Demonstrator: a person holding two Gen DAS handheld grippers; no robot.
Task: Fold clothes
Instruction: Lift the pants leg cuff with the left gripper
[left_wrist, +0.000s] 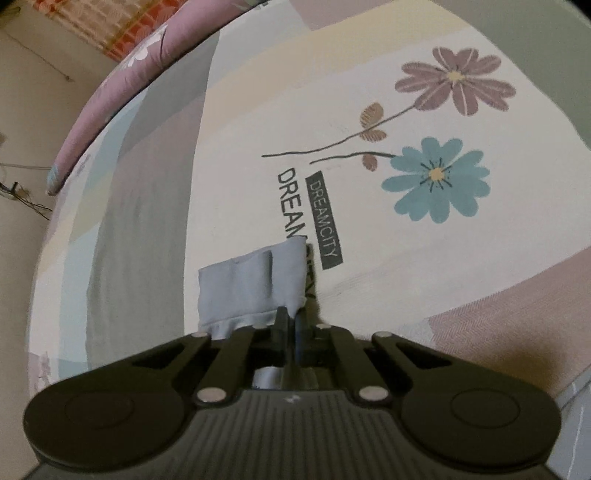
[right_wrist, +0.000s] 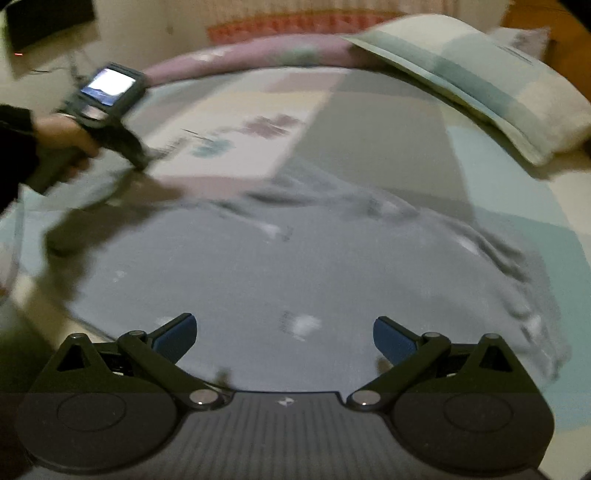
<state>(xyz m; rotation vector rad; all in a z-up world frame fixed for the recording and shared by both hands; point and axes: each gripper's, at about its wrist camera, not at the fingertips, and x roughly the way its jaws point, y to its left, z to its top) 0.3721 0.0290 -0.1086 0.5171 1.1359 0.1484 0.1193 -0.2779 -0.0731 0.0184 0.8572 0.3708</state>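
A bed (right_wrist: 369, 122) fills both views, its sheet (left_wrist: 258, 110) printed in pale blocks of cream, grey, mauve and light blue, with two flowers (left_wrist: 437, 179), one mauve and one blue, and the words DREAMCITY beside them. Along the far edge runs a long mauve bolster (right_wrist: 258, 51), and a pillow (right_wrist: 480, 85) in cream and grey-green bands lies tilted at the far right corner. Spread across the near part of the bed is the garment (right_wrist: 295, 280), a grey-blue piece of clothing with small pale marks on it; it lies mostly flat in the middle and is rumpled into ridges along its right side, though blur hides the finer detail. One narrow end of it, seemingly a sleeve or hem (left_wrist: 255, 284), reaches out over the printed lettering in the left wrist view. The left gripper (left_wrist: 291, 321) has its jaws pressed together on the edge of that end, the cloth pinched between them, with more of it bunched under the fingers. In the right wrist view this same tool appears at the far left, carried by a hand (right_wrist: 66, 136) in a dark sleeve (right_wrist: 16, 147), with a small lit screen (right_wrist: 109, 86) on top. The right gripper (right_wrist: 284, 339) hangs above the middle of the garment with its blue pads (right_wrist: 177, 338) spread wide and nothing between them.
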